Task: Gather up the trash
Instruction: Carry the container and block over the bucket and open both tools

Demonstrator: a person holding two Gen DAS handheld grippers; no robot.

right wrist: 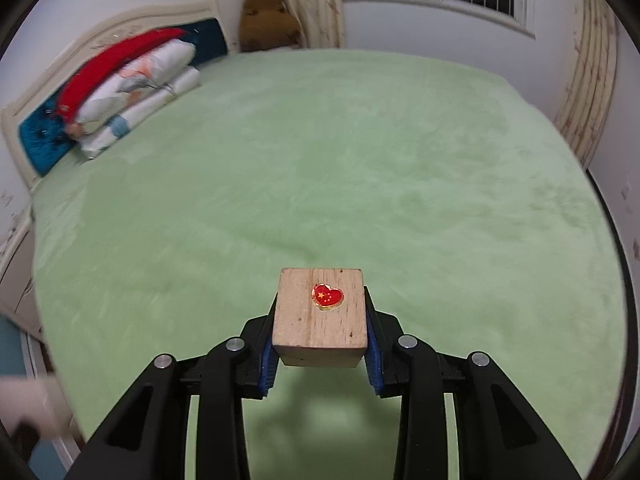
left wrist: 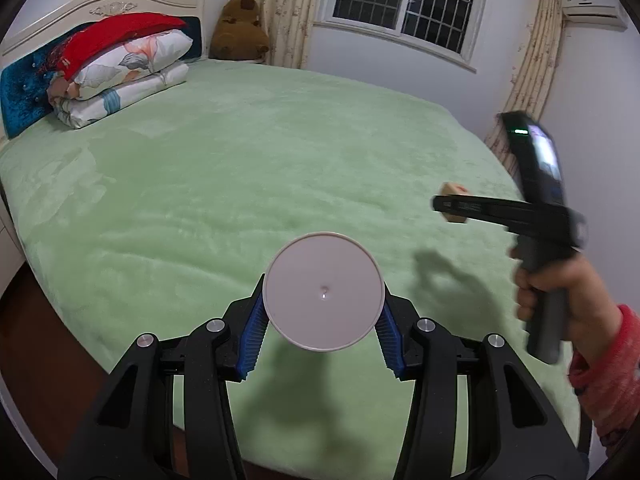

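Observation:
In the left wrist view my left gripper (left wrist: pixel 323 320) is shut on a white round cup (left wrist: pixel 323 290), whose flat disc face is turned toward the camera, held above the green bed. My right gripper (right wrist: pixel 320 340) is shut on a wooden block (right wrist: pixel 321 316) with a red heart sticker (right wrist: pixel 327 297) on top, lifted off the blanket. From the left wrist view the right gripper (left wrist: pixel 448 205) appears at the right, held by a hand (left wrist: pixel 560 292) in a red sleeve, with the wooden block (left wrist: pixel 454 192) at its tip.
A green blanket (right wrist: pixel 360 168) covers the whole bed. Stacked pillows and a red quilt (left wrist: pixel 120 68) lie by the headboard at the far left. A brown plush toy (left wrist: pixel 239 28) sits in the far corner. Curtains and a window line the back wall.

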